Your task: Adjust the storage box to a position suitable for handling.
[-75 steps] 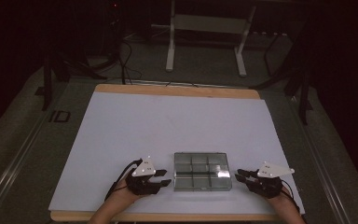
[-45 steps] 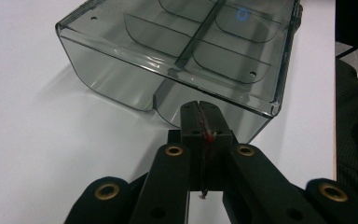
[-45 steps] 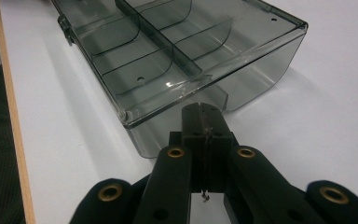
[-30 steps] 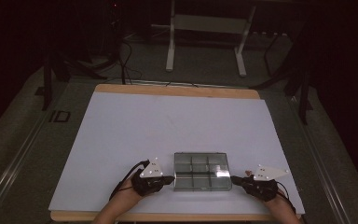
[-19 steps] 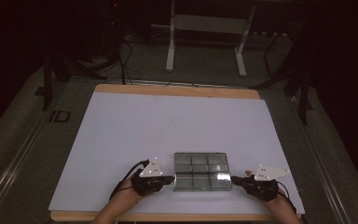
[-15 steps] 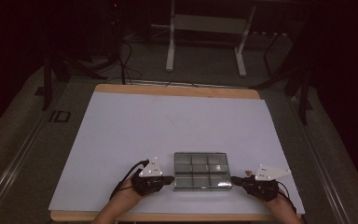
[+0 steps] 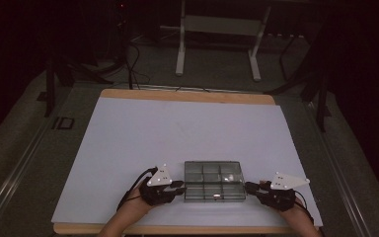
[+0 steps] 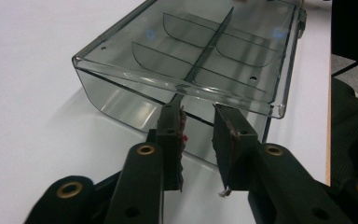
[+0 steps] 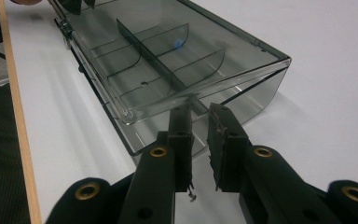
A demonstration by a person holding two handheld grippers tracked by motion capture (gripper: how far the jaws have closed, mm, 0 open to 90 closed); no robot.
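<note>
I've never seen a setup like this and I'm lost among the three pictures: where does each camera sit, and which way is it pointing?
High view: above the near edge, looking forward and down on the white table; both forearms, left tongs and right tongs show.
Left gripper view: rides the left tongs, facing one end of the clear grey plastic compartment box.
Right gripper view: rides the right tongs, facing the opposite end.
All views share the box; both tongs have just been opening, pads apart.
</note>
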